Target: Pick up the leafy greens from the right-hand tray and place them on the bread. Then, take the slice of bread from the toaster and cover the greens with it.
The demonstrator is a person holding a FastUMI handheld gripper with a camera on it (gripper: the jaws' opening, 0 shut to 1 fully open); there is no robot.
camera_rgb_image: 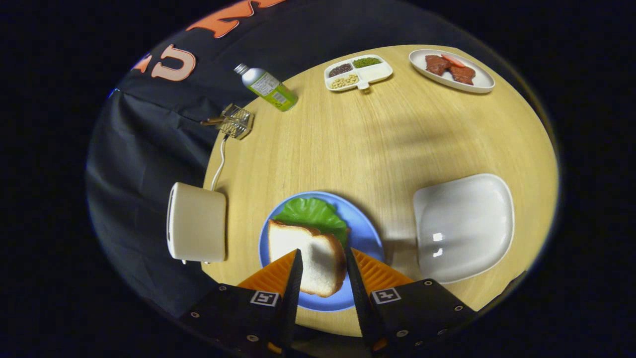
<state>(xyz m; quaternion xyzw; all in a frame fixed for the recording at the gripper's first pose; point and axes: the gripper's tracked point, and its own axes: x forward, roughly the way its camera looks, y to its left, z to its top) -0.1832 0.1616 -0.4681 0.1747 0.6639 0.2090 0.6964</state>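
A slice of bread (pixel 318 266) lies flat on the blue plate (pixel 362 231), covering the near part of the leafy greens (pixel 310 213), whose far edge sticks out beyond it. My gripper (pixel 322 252) hovers over the bread's near half with its fingers apart, one over the slice's left part and one at its right crust; neither finger presses on it. The white toaster (pixel 196 223) stands left of the plate at the table's edge, its slots turned away from me. The white tray (pixel 464 226) to the right of the plate holds nothing.
At the far side of the round wooden table are a green bottle lying down (pixel 266 87), a small wire rack (pixel 236 121), a divided dish of beans (pixel 357 72) and an oval plate with meat slices (pixel 451 69). The toaster's cord (pixel 218 164) runs toward the rack.
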